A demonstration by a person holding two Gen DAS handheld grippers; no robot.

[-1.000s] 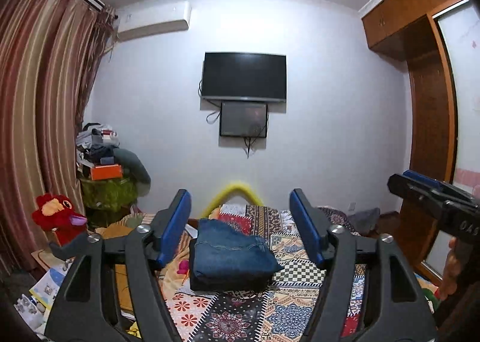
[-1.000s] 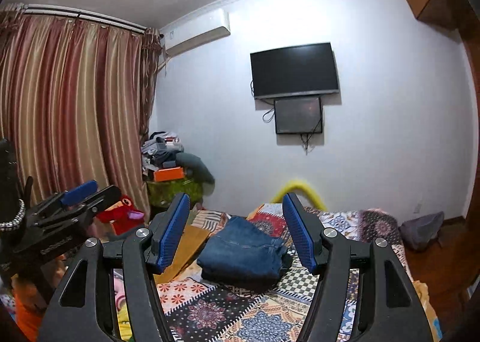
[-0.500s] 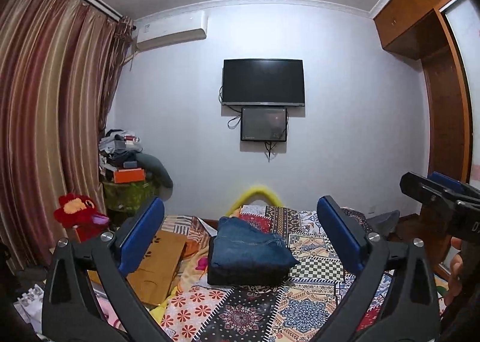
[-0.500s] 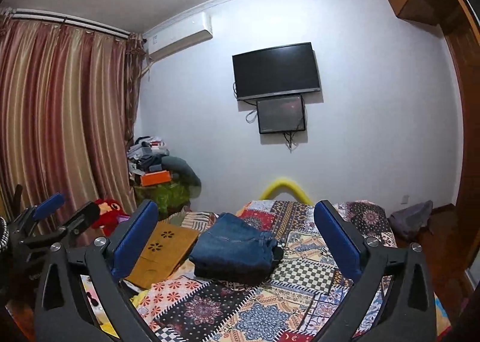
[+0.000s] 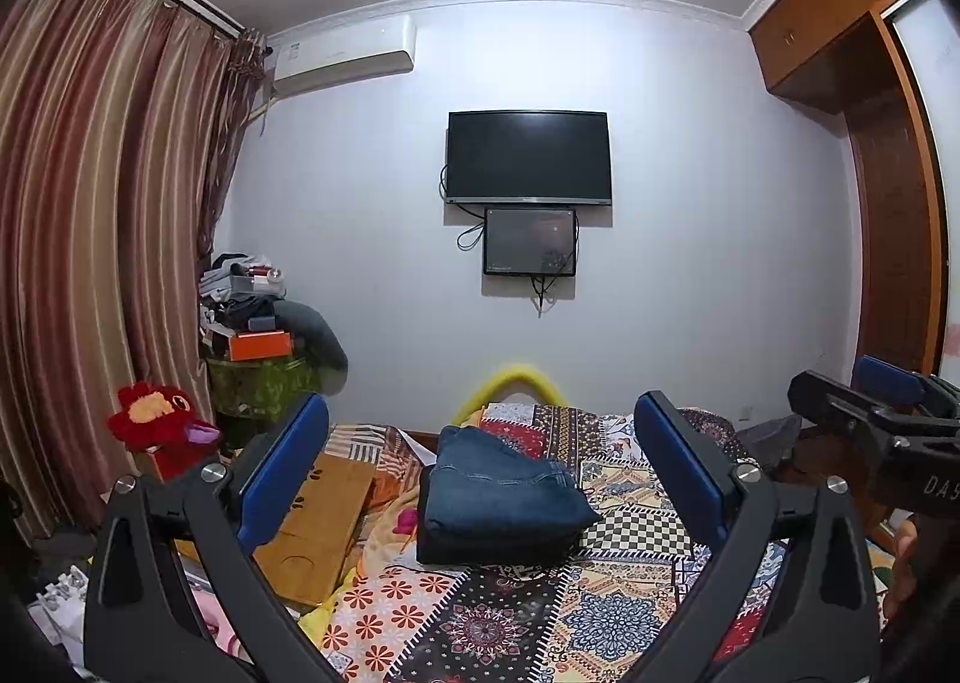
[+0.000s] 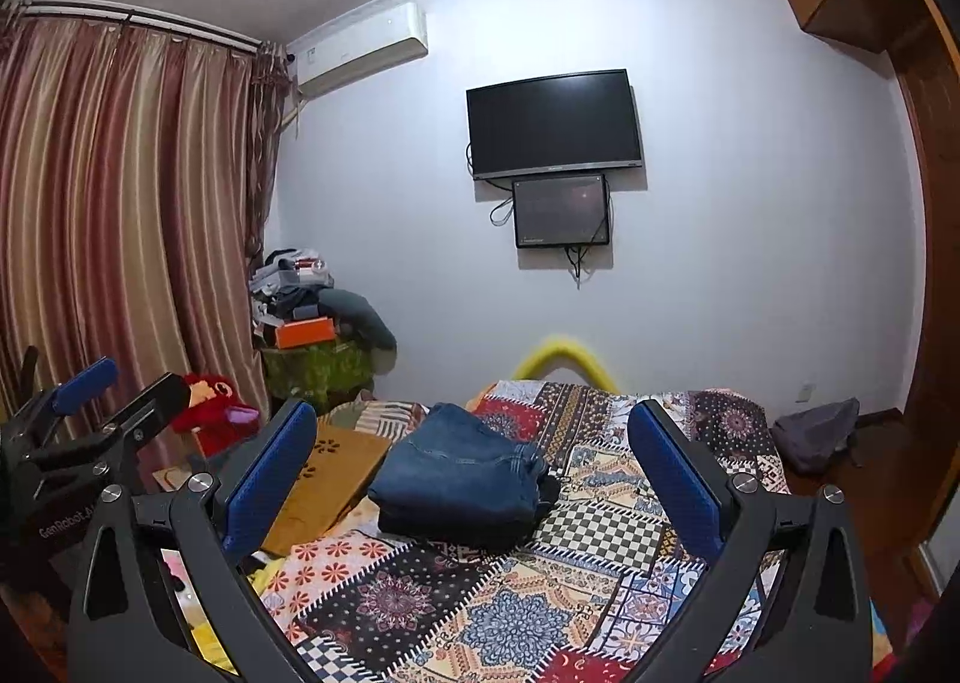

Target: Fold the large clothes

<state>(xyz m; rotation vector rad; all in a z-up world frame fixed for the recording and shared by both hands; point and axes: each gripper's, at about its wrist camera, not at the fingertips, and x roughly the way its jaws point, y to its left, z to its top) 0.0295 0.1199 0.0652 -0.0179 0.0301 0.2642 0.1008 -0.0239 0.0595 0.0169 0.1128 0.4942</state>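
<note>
Because the folded blue jeans (image 5: 498, 488) already sit as a compact stack on the patchwork bedspread (image 5: 624, 611), both the left gripper (image 5: 480, 467) and right gripper (image 6: 474, 464) hang back with jaws spread wide and empty, apparently finished with them.

Open patchwork bedspread (image 6: 480, 617) lies free before the folded jeans (image 6: 462, 485); a tan board (image 6: 324, 491) bounds the left edge (clutter beyond). Right of the jeans the bedspread runs unobstructed; nothing stands above the bed.
</note>
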